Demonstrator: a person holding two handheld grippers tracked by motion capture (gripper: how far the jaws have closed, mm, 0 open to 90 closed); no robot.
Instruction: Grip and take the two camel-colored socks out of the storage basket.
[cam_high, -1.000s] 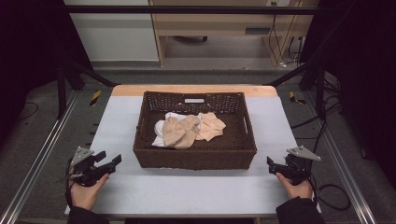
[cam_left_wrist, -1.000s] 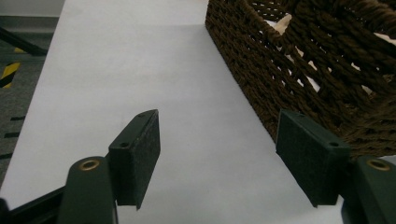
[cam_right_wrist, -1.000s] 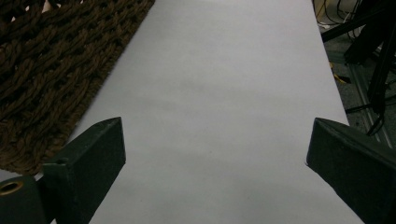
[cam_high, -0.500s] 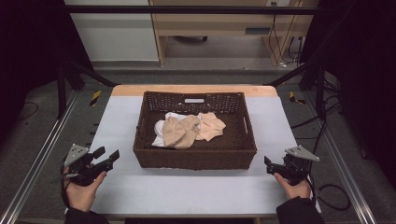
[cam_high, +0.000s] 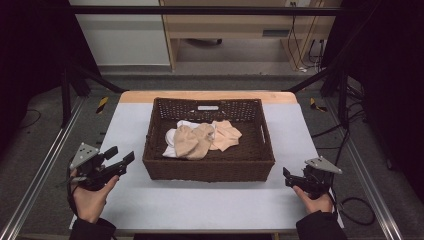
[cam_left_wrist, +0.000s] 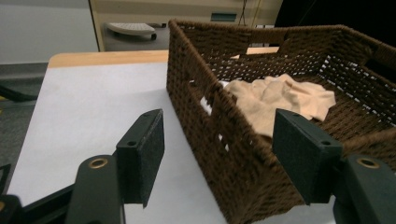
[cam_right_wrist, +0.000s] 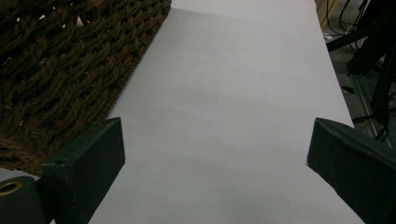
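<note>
A dark brown wicker basket stands in the middle of the grey table. In it lie crumpled beige cloths on top of a white cloth. My left gripper is held open near the table's left front, a short way from the basket's left front corner and pointing at it. In the left gripper view the gripper frames that corner of the basket, with the beige cloth beyond. My right gripper is open off the basket's right front corner. In the right gripper view the gripper has bare table between its jaws and the basket wall at the left.
The grey table top has a wooden strip along its far edge. Metal rails run along both sides of the table. Cables lie on the floor at the right. A wooden cabinet stands beyond.
My left gripper has shifted a little forward, toward the basket's corner. My right gripper has edged slightly left. The basket and cloths have not moved.
</note>
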